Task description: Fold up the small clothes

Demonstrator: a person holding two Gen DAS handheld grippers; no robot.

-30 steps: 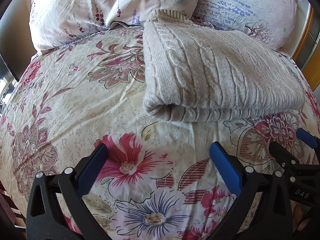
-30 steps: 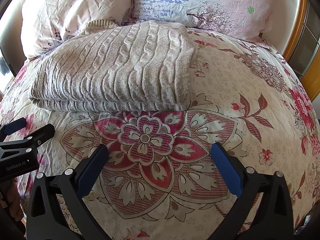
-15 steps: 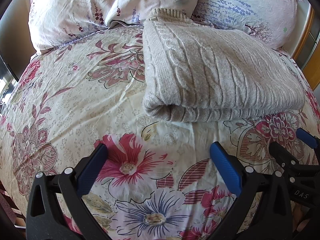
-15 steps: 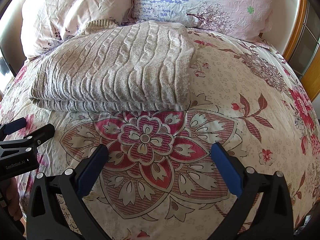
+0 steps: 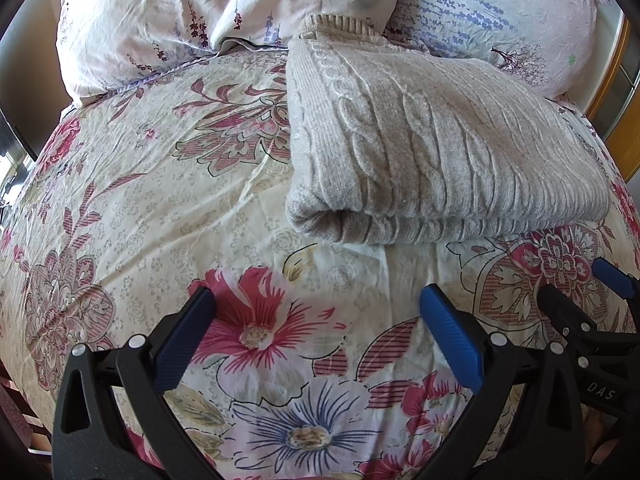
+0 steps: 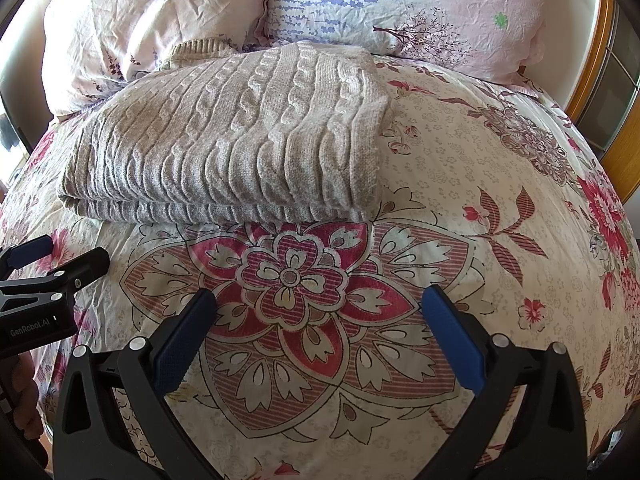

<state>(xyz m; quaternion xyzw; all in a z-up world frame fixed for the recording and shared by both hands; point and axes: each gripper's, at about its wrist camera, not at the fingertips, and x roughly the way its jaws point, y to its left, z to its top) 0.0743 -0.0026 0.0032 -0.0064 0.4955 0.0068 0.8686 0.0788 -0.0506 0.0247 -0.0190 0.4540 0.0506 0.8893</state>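
Note:
A beige cable-knit sweater [image 5: 432, 156] lies folded in a thick rectangle on the floral bed cover, its far edge against the pillows. It also shows in the right wrist view [image 6: 236, 148]. My left gripper [image 5: 316, 320] is open and empty, hovering over the cover a short way in front of the sweater's near left corner. My right gripper [image 6: 318, 318] is open and empty, in front of the sweater's near right corner. Each gripper shows at the edge of the other's view: the right gripper [image 5: 588, 292], the left gripper [image 6: 60, 252].
The floral bed cover [image 5: 140, 208] spreads under everything. Two floral pillows [image 5: 200, 12] [image 6: 420, 8] lean at the head of the bed. A wooden frame with glass [image 6: 612, 80] stands at the right.

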